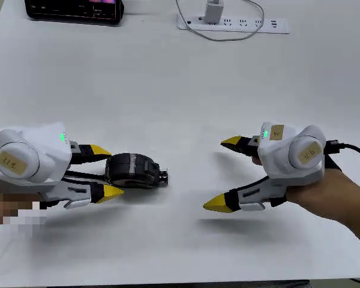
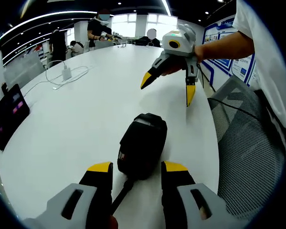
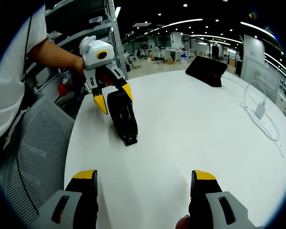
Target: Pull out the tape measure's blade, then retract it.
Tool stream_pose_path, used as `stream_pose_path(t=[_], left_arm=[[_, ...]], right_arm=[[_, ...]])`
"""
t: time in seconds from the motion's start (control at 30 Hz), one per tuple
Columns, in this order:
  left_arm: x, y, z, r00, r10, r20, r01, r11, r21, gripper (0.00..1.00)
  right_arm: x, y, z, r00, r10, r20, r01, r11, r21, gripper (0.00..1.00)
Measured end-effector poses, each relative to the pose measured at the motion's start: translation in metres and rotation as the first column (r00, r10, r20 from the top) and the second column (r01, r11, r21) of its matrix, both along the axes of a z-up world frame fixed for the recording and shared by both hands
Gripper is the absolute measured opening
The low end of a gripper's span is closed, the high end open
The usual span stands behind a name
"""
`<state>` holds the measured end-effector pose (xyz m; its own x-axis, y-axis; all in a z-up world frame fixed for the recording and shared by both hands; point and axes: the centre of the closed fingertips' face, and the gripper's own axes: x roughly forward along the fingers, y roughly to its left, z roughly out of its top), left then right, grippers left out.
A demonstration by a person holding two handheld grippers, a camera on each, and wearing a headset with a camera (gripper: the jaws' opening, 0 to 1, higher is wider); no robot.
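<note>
Open-plan office with a shared work floor

A wide white table [image 1: 186, 78] carries a power strip [image 1: 240, 24] with a charger plugged in at its far edge and a dark screen [image 1: 75, 9] at the far left. A grey mesh office chair [image 2: 248, 143] stands at the near side. Beyond the table are rows of desks [image 3: 157, 53] under lines of ceiling lights [image 3: 186, 22], metal shelving [image 3: 109, 28], blue display boards [image 2: 229, 62] on a wall, and people [image 2: 99, 28] standing in the distance.

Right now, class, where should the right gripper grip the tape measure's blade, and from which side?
Probably the hook tab protruding from the case toward the right gripper; approach from that side, since the left gripper flanks the rear.
</note>
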<state>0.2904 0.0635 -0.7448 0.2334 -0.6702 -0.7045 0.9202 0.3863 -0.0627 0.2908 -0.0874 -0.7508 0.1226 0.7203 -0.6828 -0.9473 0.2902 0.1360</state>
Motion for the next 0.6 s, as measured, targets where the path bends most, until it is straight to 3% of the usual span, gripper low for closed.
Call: stream_pose_path(t=[0.17, 0.6], left_arm=[[0.0013, -0.0030, -0.0008, 1.000, -0.013, -0.001, 0.013, 1.000, -0.003, 0.30], [0.0022, -0.0062, -0.0041, 0.999, -0.036, -0.004, 0.036, 0.999, 0.002, 0.28]], right_arm=[[-0.0015, 0.0009, -0.0025, 1.000, 0.002, -0.005, -0.002, 1.000, 0.000, 0.78], [-0.0006, 0.0061, -0.0097, 1.000, 0.021, -0.003, -0.021, 1.000, 0.009, 0.74]])
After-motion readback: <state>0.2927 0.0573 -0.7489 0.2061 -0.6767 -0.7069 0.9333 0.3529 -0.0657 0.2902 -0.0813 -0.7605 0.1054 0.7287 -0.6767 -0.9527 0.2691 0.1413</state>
